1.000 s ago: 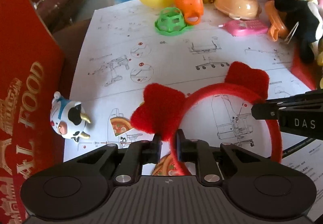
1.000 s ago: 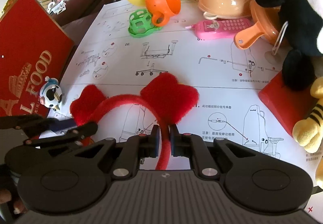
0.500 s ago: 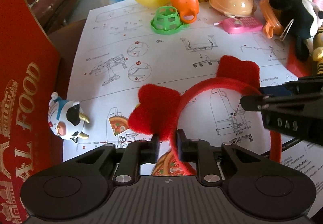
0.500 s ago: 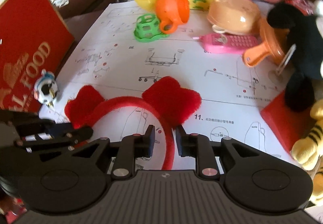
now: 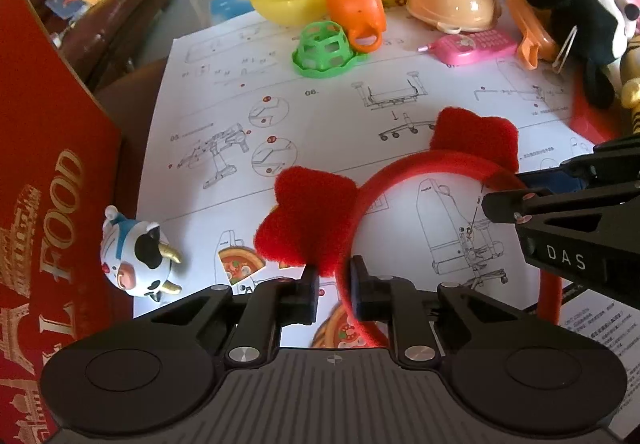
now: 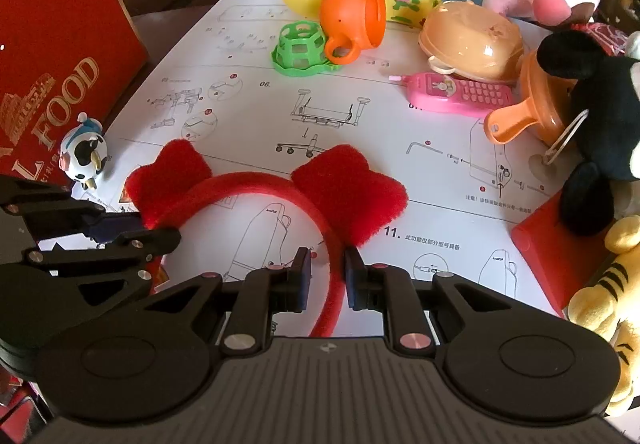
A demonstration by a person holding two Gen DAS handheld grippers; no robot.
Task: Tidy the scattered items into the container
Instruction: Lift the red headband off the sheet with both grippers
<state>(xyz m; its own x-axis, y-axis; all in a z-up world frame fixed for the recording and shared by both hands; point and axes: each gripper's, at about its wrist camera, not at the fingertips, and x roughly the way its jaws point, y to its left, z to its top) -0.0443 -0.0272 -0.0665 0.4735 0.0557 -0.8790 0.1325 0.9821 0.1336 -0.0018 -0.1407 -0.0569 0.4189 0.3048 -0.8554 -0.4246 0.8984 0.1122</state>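
Low in the centre of both wrist views we see a red plush headband (image 5: 420, 171) with 2 ears lying on a white instruction sheet (image 5: 340, 115). Our left gripper (image 5: 335, 284) is pinched on 1 leg of the band. Our right gripper (image 6: 328, 272) straddles the other leg, its jaws closing, pads not visibly pressing. A red box (image 5: 44, 171) fills the left edge, a small cow figurine (image 5: 136, 256) just beside it.
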